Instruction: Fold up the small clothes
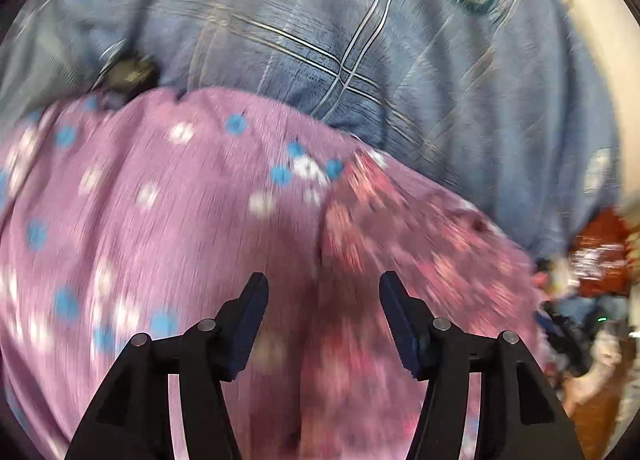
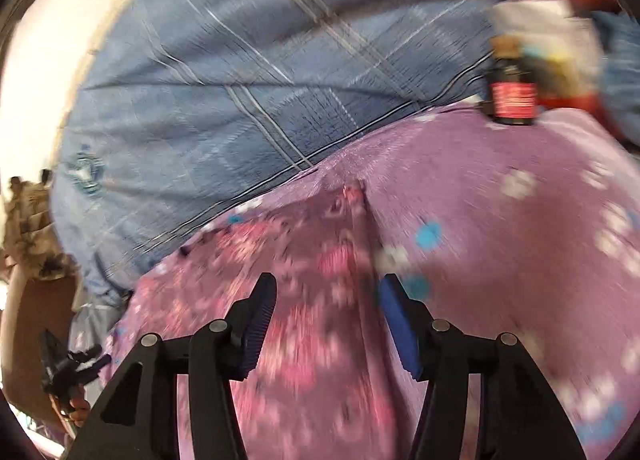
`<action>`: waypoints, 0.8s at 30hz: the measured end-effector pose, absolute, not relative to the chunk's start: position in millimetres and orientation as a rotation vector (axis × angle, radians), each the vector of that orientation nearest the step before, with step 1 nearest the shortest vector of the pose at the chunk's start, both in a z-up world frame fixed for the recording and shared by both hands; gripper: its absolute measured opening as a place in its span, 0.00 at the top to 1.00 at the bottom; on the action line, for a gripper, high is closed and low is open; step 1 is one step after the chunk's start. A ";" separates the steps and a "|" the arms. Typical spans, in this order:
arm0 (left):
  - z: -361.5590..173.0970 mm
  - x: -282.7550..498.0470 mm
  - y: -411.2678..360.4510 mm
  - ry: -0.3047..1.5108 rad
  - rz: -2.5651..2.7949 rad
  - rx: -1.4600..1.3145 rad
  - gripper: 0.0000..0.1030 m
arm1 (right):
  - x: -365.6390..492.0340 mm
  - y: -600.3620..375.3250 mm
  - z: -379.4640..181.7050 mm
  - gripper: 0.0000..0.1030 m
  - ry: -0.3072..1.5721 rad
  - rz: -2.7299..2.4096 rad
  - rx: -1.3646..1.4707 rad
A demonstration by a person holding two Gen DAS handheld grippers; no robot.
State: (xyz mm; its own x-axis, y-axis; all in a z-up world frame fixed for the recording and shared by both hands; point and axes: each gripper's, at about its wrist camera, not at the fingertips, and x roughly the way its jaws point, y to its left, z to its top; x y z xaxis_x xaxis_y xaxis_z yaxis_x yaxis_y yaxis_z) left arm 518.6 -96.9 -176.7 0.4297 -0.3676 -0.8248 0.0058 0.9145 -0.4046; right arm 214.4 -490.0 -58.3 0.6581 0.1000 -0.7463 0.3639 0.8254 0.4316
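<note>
A lilac garment (image 1: 160,220) with blue and white flowers lies spread on a blue checked sheet (image 1: 320,40). A darker pink-flowered part of it (image 1: 420,260) lies folded over on the right. My left gripper (image 1: 324,280) hovers above the seam between the two parts, open, with nothing between its pads. In the right wrist view the pink-flowered part (image 2: 300,260) is on the left and the lilac cloth (image 2: 500,240) on the right. My right gripper (image 2: 330,281) is above it, open and holding nothing. Both views are blurred.
A dark bottle with a red label (image 2: 514,96) stands at the garment's far right edge. A small dark object (image 1: 128,74) lies at its far left edge. The blue sheet (image 2: 200,100) stretches beyond. A black device with a green light (image 1: 572,336) and red-brown clutter (image 1: 600,252) sit at the right.
</note>
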 end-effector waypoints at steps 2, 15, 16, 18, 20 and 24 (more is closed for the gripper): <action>-192.9 554.0 -117.9 1.131 -0.191 -0.318 0.44 | 243.2 -498.2 -77.3 0.45 0.887 -0.219 0.617; -220.3 600.2 -190.7 1.030 -0.293 -0.402 0.93 | 270.4 -495.9 -24.2 0.95 0.548 -0.048 0.593; -231.5 603.7 -190.2 1.065 -0.227 -0.390 0.93 | 274.3 -499.4 -27.0 0.95 0.552 -0.059 0.604; -256.7 604.9 -189.1 1.160 -0.117 -0.358 0.93 | 293.0 -507.1 -53.5 0.94 0.695 -0.158 0.585; -259.9 599.1 -185.1 1.160 -0.115 -0.392 0.92 | 308.6 -511.8 -92.4 0.94 0.934 -0.290 0.567; -217.8 569.9 -176.1 1.052 -0.200 -0.457 0.91 | 276.7 -493.7 -67.9 0.88 0.810 -0.289 0.501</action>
State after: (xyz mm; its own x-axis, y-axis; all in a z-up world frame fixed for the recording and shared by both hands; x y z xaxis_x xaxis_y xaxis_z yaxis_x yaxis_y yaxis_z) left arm 569.9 -176.1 -217.8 0.4883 -0.3727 -0.7891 -0.0565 0.8888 -0.4547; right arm 276.7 -493.7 -67.9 0.6594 -0.0567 -0.7496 0.4302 0.8462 0.3144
